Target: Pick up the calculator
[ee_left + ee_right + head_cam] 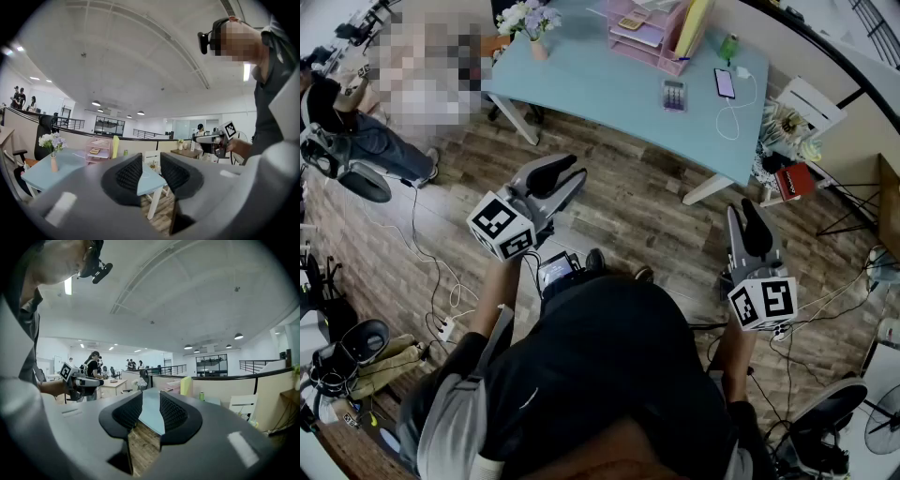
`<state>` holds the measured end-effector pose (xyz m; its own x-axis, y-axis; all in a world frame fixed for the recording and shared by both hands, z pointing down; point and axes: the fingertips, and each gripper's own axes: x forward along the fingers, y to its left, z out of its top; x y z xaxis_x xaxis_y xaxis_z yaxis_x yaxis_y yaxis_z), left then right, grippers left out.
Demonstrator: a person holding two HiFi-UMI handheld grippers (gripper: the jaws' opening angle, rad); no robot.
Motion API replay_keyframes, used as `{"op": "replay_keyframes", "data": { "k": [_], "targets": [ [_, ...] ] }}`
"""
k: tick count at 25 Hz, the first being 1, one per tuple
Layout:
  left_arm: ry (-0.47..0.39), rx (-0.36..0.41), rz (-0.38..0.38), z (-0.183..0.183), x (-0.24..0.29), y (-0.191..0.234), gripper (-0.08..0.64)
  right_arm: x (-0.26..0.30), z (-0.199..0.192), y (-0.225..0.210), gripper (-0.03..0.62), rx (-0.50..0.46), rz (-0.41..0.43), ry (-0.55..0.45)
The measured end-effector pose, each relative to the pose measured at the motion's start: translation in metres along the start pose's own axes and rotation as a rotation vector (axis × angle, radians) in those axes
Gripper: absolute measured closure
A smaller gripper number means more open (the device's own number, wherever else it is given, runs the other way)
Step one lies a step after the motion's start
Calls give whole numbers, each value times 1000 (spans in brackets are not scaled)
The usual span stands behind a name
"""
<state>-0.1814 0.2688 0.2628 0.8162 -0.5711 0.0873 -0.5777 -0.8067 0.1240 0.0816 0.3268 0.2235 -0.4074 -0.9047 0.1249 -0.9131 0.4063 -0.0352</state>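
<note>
The calculator [674, 94], grey with rows of keys, lies flat on the light-blue table [591, 75] near its front edge. I stand on the wood floor a good way back from the table. My left gripper [565, 175] is held out at the left and points toward the table, its jaws shut with nothing between them. My right gripper [749, 216] hangs at the right, well short of the table's near corner, and its jaws also stand close together and empty. In the left gripper view the gripper [151, 171] faces the table's corner [149, 180]. The right gripper [151, 409] faces the tabletop [151, 417] too.
On the table stand a vase of flowers [530, 23], a pink paper tray [647, 28], a green bottle [729, 45] and a phone [725, 82] on a white cable. A white chair [806, 101] stands at the right. A person [356, 131] sits at the far left. Cables and a power strip [445, 328] lie on the floor.
</note>
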Motion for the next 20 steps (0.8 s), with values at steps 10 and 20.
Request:
{"op": "replay_keyframes", "data": {
  "k": [10, 20],
  "targets": [
    [0, -11, -53, -11, -11, 48, 417, 40, -4, 28, 497, 0, -40, 27],
    [-1, -36, -132, -17, -6, 78, 417, 56, -1, 40, 495, 75, -123, -8]
  ]
}}
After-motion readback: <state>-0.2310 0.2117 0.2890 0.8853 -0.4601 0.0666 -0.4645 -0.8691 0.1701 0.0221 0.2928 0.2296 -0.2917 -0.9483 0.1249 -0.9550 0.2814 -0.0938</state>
